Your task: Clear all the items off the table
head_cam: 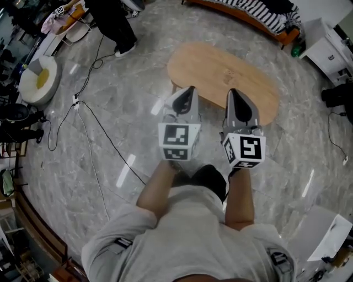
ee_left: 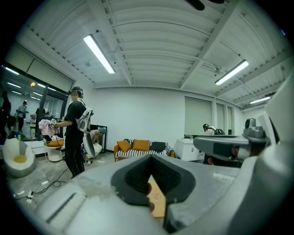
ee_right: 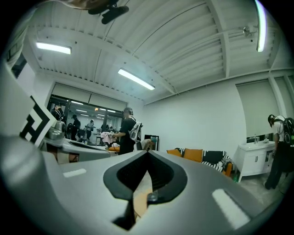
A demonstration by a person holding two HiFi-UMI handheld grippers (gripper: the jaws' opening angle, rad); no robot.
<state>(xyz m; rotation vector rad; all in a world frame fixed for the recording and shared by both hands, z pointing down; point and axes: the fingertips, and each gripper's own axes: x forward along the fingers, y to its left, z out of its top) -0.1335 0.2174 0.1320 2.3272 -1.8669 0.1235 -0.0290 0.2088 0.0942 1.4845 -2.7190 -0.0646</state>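
Wooden table (head_cam: 220,71) lies beyond left gripper (head_cam: 190,89) and right gripper (head_cam: 233,92) (jaws clenched together).

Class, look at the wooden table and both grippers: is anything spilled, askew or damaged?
Nothing stands out. The wooden table stands level, with no spill and no item showing on it. The left gripper and right gripper are both shut, holding nothing.

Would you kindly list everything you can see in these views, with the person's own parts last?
Table: one, light wood, oval, bare, centre.
Sofa: one, orange with striped cover, beyond the table.
Cabinet: one, white, far right.
Bottle: one, green, beside the cabinet.
Round seat: one, white, far left.
Cables: several, black and white, on the floor left.
Bystander: one, dark clothes, far left.
Left gripper: grey, jaws shut, empty.
Right gripper: grey, jaws shut, empty.
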